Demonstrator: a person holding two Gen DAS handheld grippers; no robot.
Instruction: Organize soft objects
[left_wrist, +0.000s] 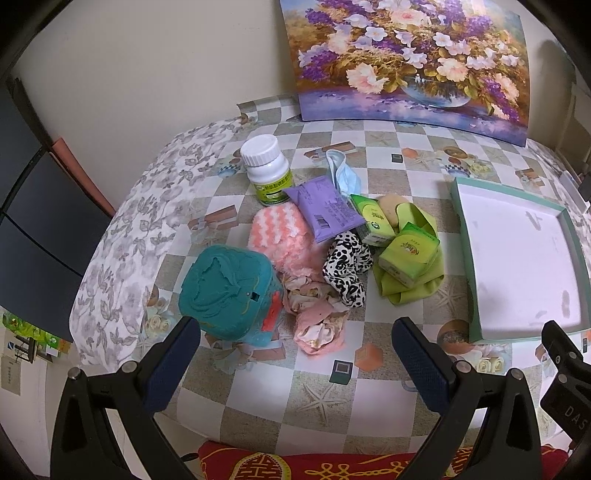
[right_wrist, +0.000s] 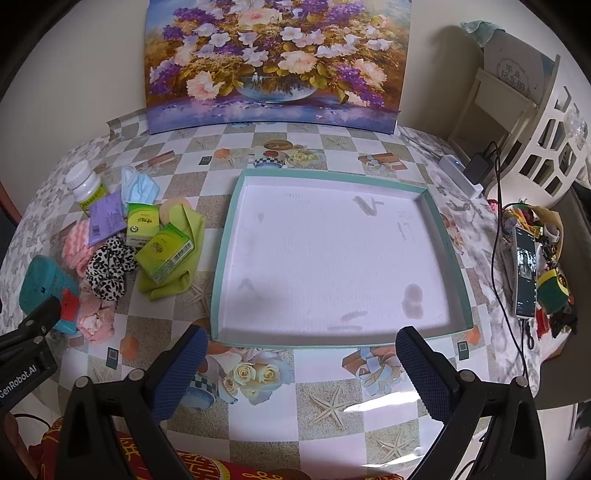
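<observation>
Since nothing yet lies in the shallow tray (left_wrist: 517, 254), the sorting looks barely begun, and every soft piece remains to be moved.

From the left wrist view, the left gripper (left_wrist: 295, 347) hovers with its ribbed blue jaws spread wide and empty, near the heap on the checked oilcloth table (left_wrist: 369, 398). Just beyond the left jaw stands a hard teal box (left_wrist: 227, 290) with a moulded lid. Beside it lies a crumpled pink floral cloth (left_wrist: 319, 325), thin and wrinkled, touching a leopard-print scrunchie (left_wrist: 345, 267) of gathered fabric. Farther off sits a fluffy pink-and-white striped cloth (left_wrist: 279, 230), with a flat purple packet (left_wrist: 325, 210) resting partly on it. A lime green cloth (left_wrist: 406, 291) lies folded under two glossy green tissue packs (left_wrist: 406, 254). A blue face mask (left_wrist: 345, 171) and a rigid white pill bottle (left_wrist: 266, 168) stand at the far side.

From the right wrist view, the right gripper (right_wrist: 299, 365) is likewise spread open and holds nothing, poised at the near edge of the tray (right_wrist: 447, 236), whose white cardboard floor shows faint stains inside a pale green rim. The heap lies to the left, apart from the tray, the lime green cloth (right_wrist: 184, 284) nearest its left wall. A phone (right_wrist: 524, 273) lies far right.
</observation>
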